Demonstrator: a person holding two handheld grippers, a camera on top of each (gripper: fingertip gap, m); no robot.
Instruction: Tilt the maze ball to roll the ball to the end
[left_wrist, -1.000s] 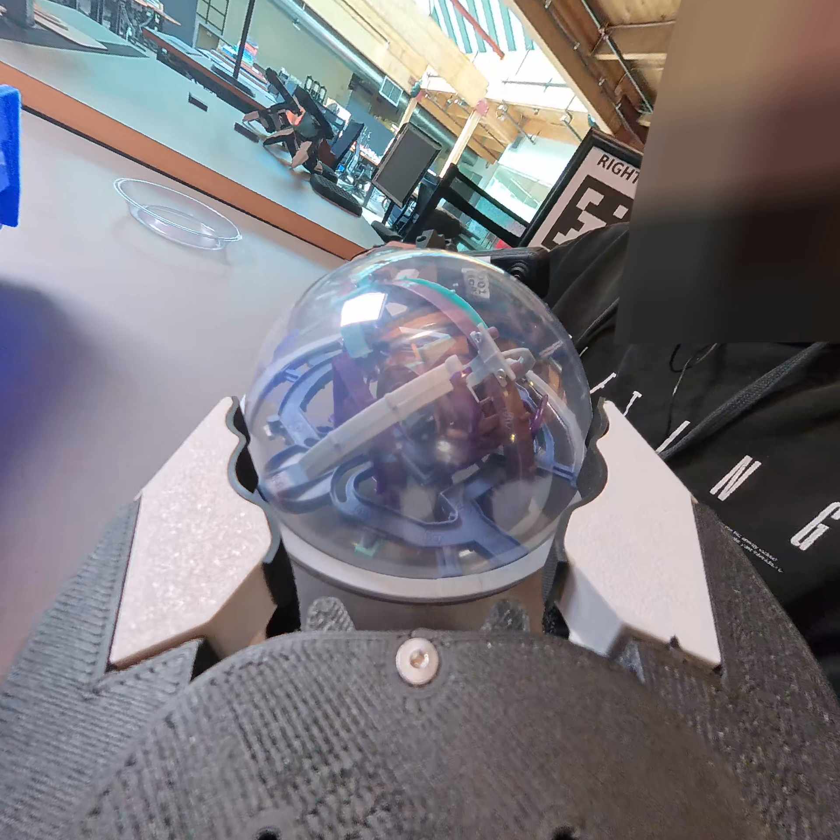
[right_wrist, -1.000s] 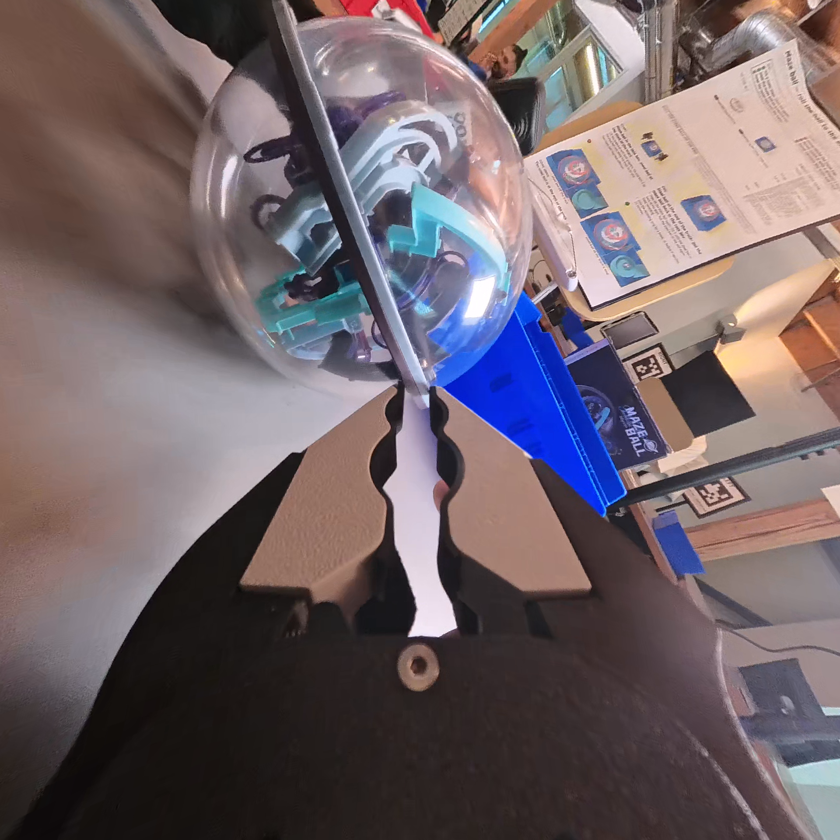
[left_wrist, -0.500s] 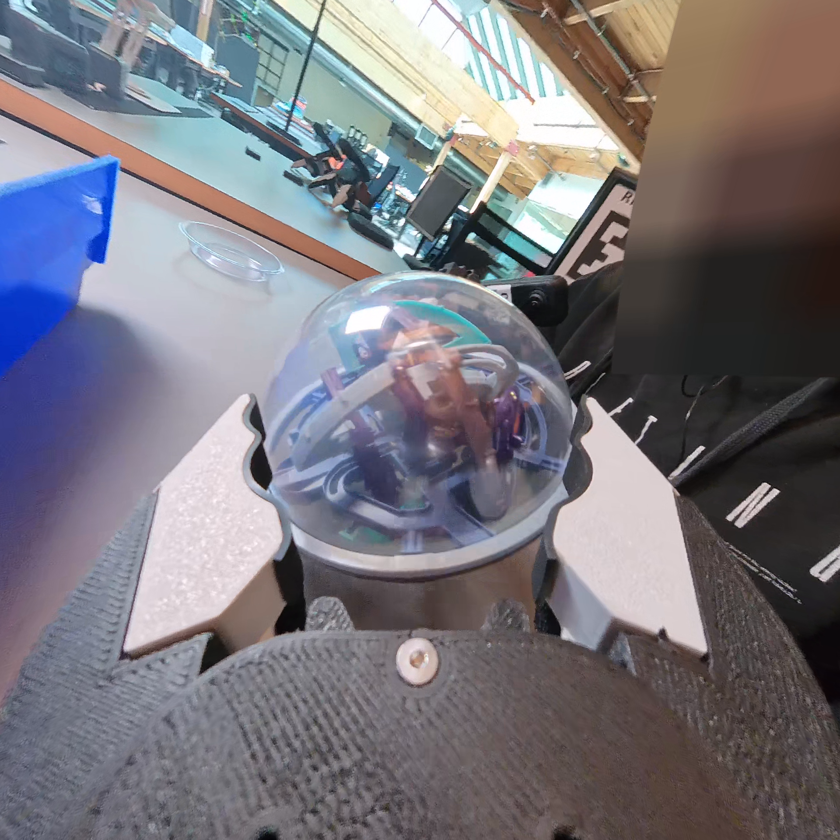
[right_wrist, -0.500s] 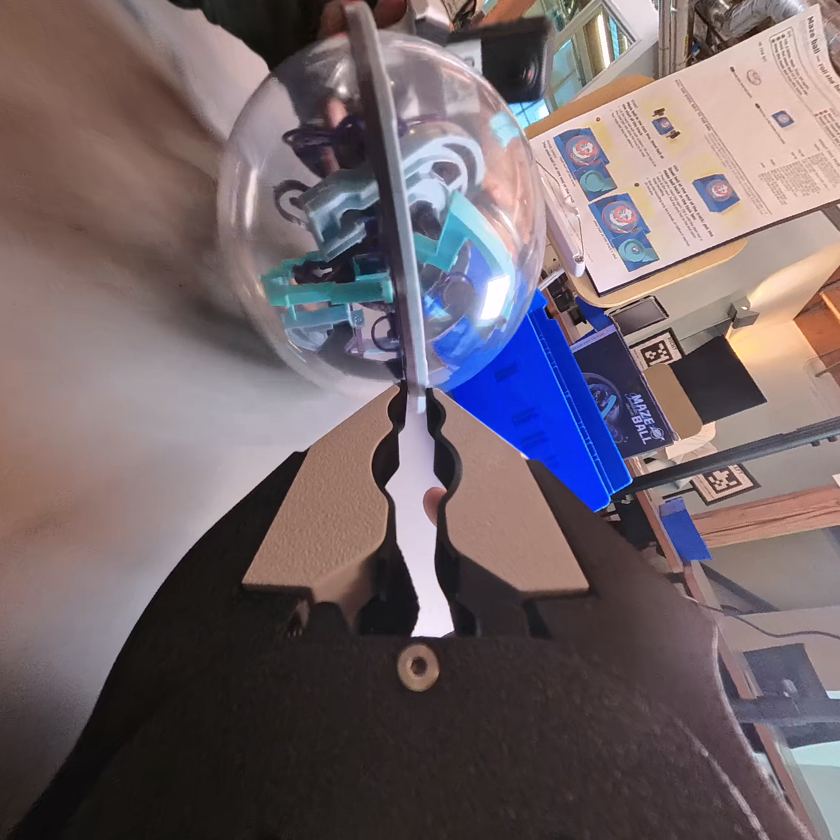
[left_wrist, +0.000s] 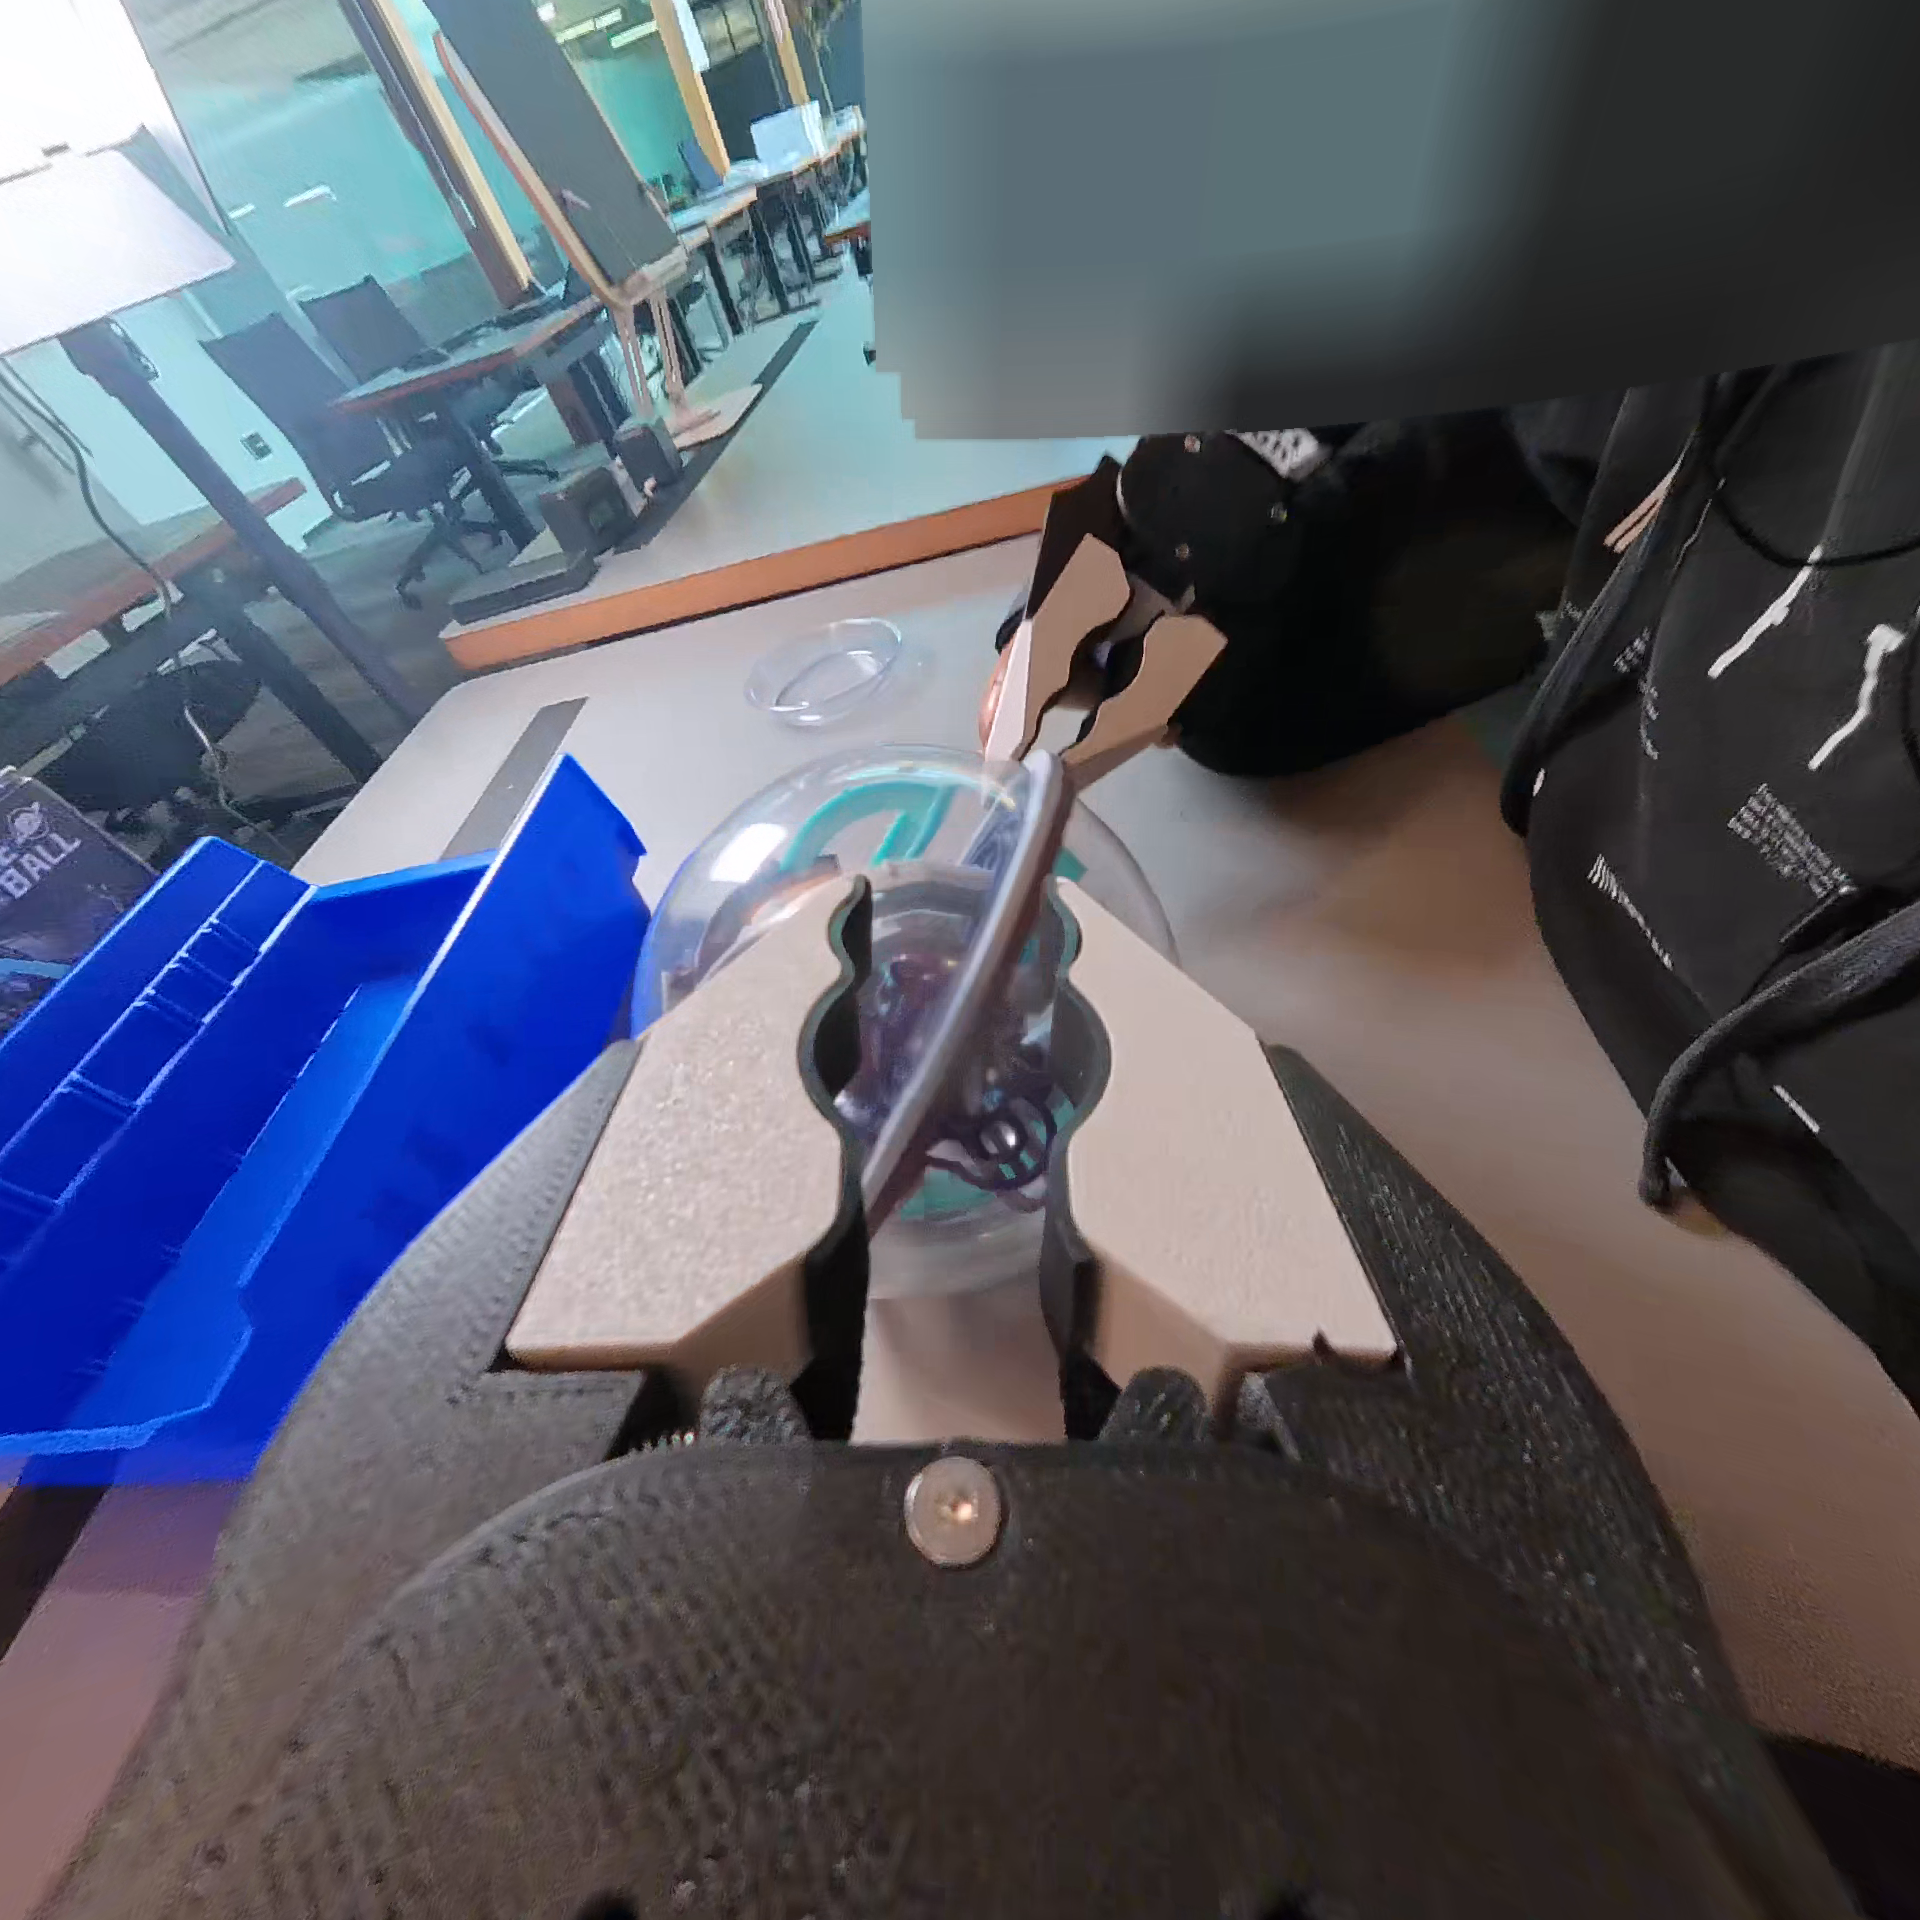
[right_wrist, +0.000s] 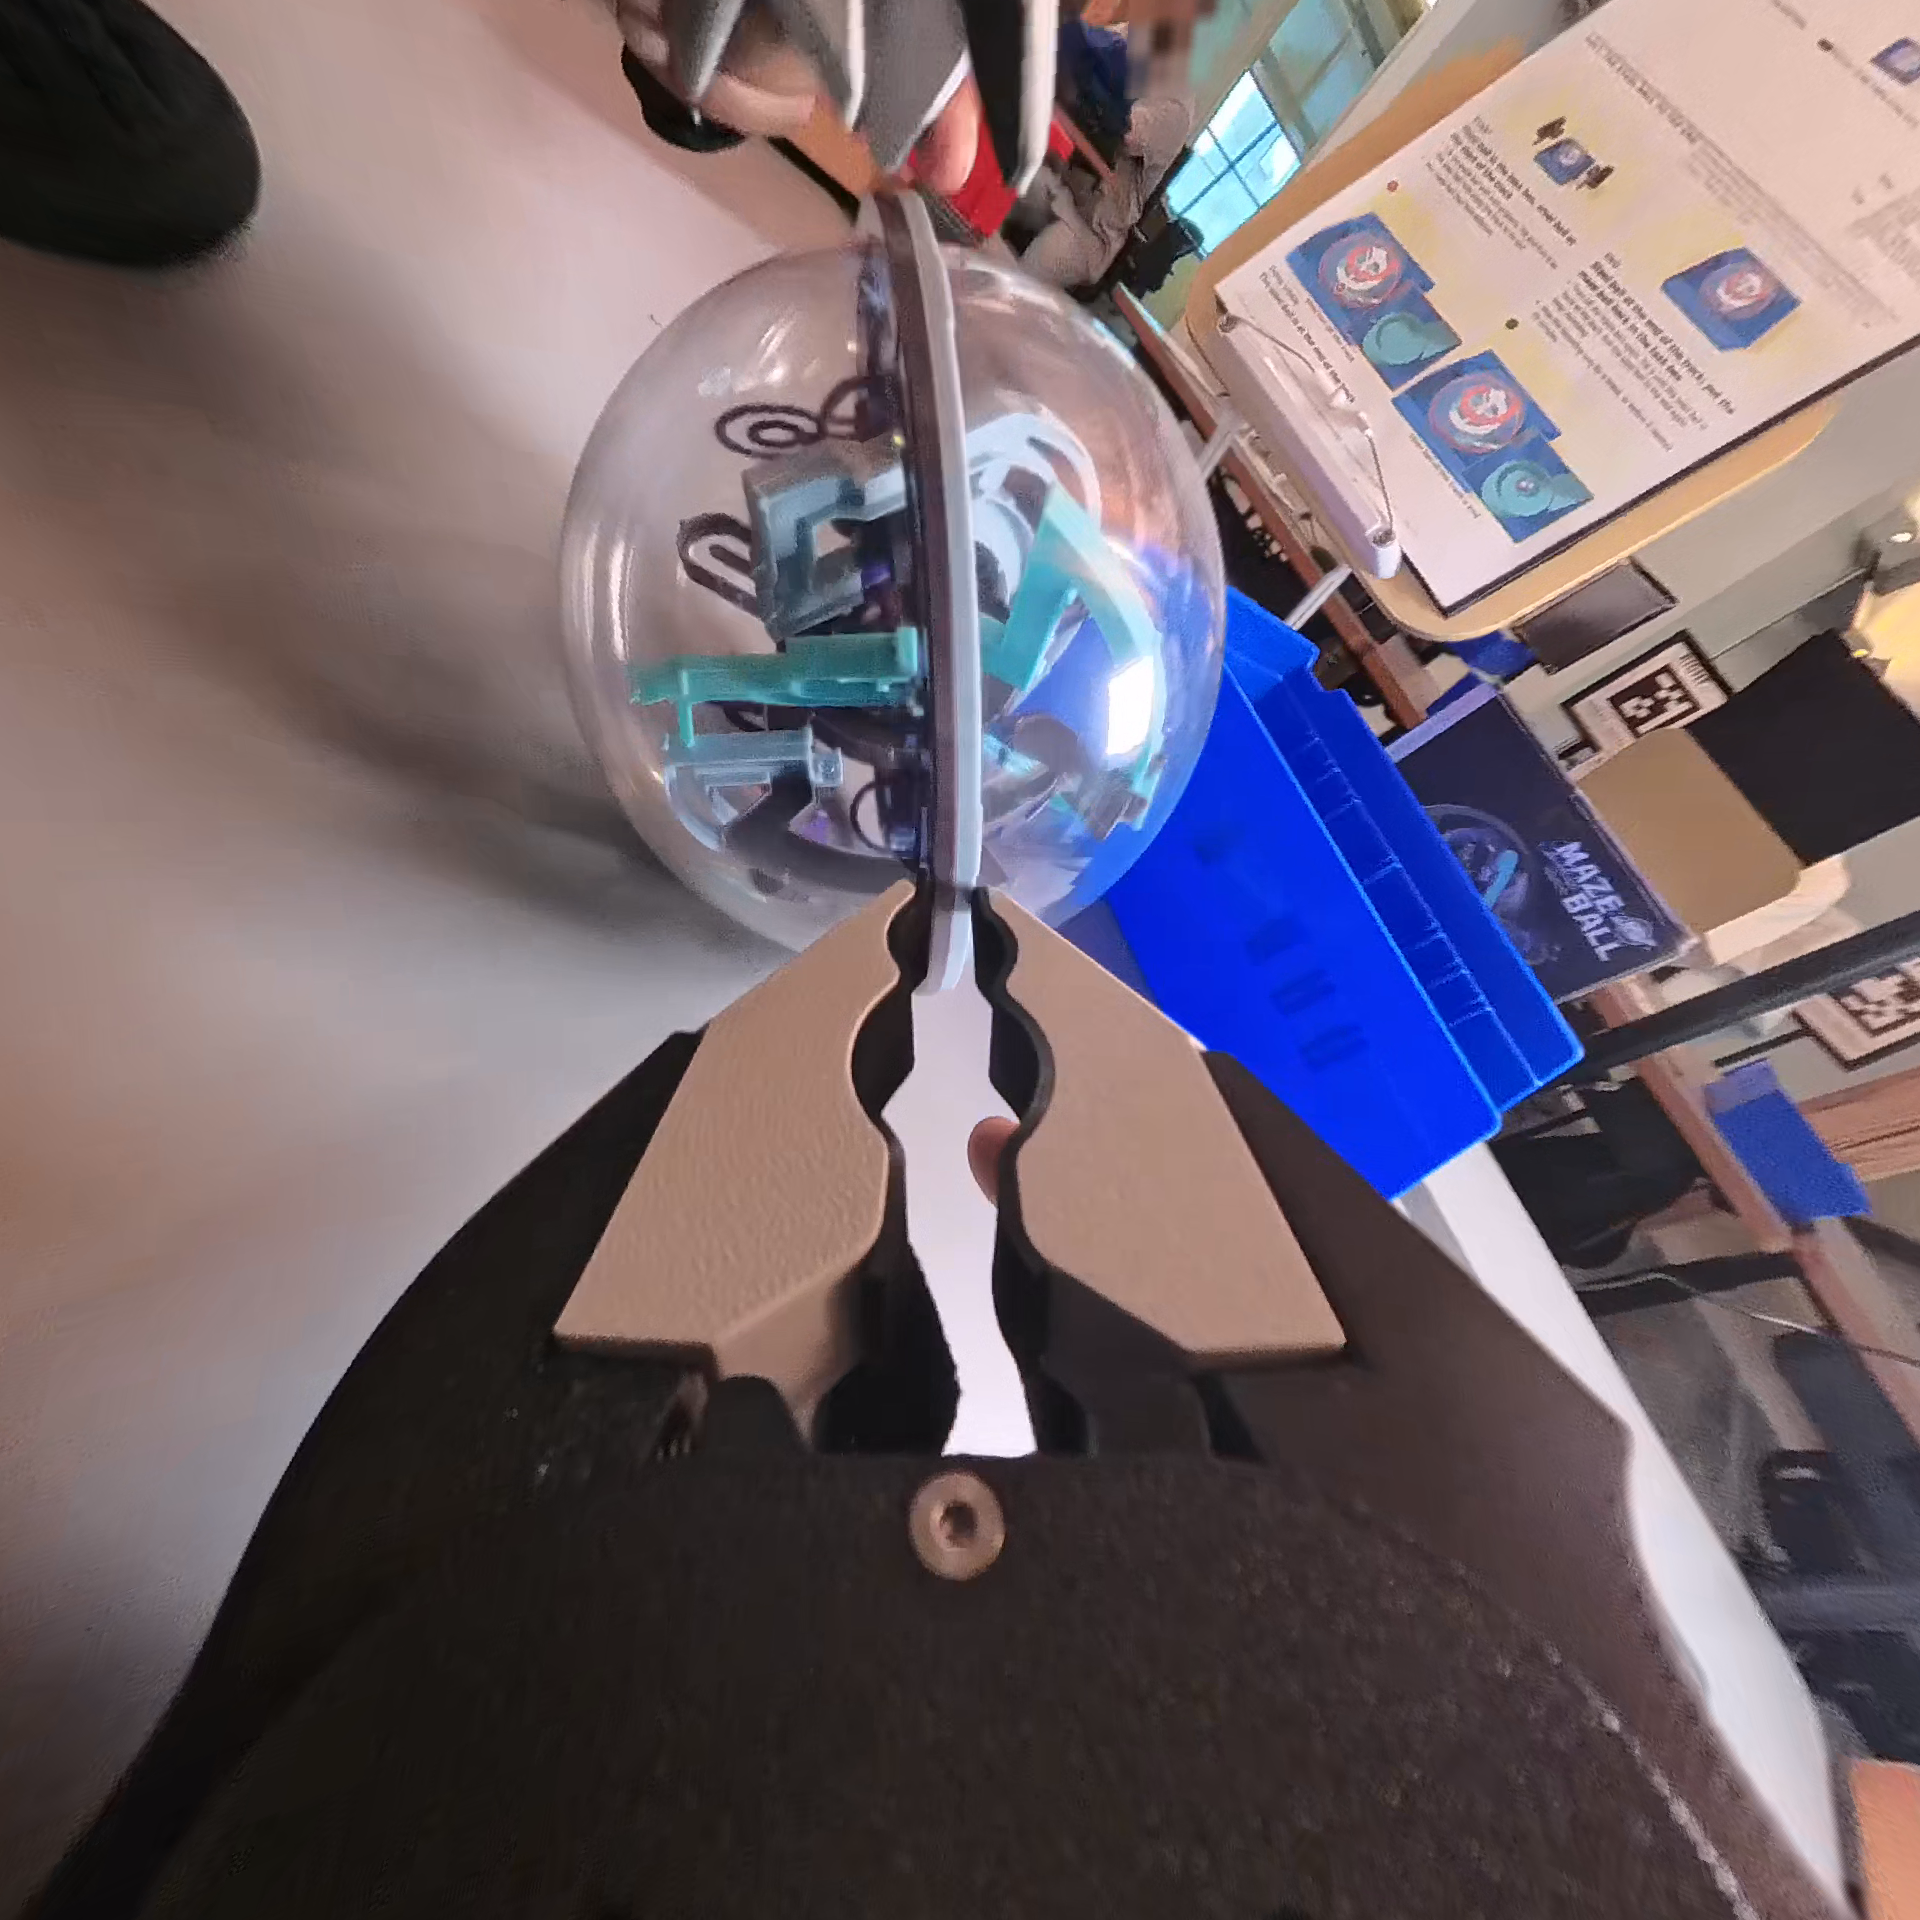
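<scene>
The maze ball (right_wrist: 790, 623) is a clear sphere with teal, grey and purple tracks and a grey ring around its middle. My right gripper (right_wrist: 948, 914) is shut on the near edge of that ring, which stands upright in the right wrist view. My left gripper (left_wrist: 956, 904) has its jaws close around the opposite edge of the ring, with the maze ball (left_wrist: 769, 852) showing through the gap. The left gripper's fingers (right_wrist: 883, 114) show at the top of the right wrist view. The right gripper (left_wrist: 1039, 758) shows beyond the ball in the left wrist view. I cannot make out the small ball inside.
A blue bin (left_wrist: 260, 1091) stands just left of the ball and also shows in the right wrist view (right_wrist: 1351, 987). A clear dish (left_wrist: 831, 665) lies farther back on the table (left_wrist: 1351, 935). A dark box (right_wrist: 1558, 894) and a clipboard sheet (right_wrist: 1558, 291) stand behind the bin. A person's black garment (left_wrist: 1714, 831) is at the right.
The ring has turned from slanted to upright in the right wrist view. The left gripper's jaws went from wide around the sphere to narrow at the ring, and its view now looks down at the table.
</scene>
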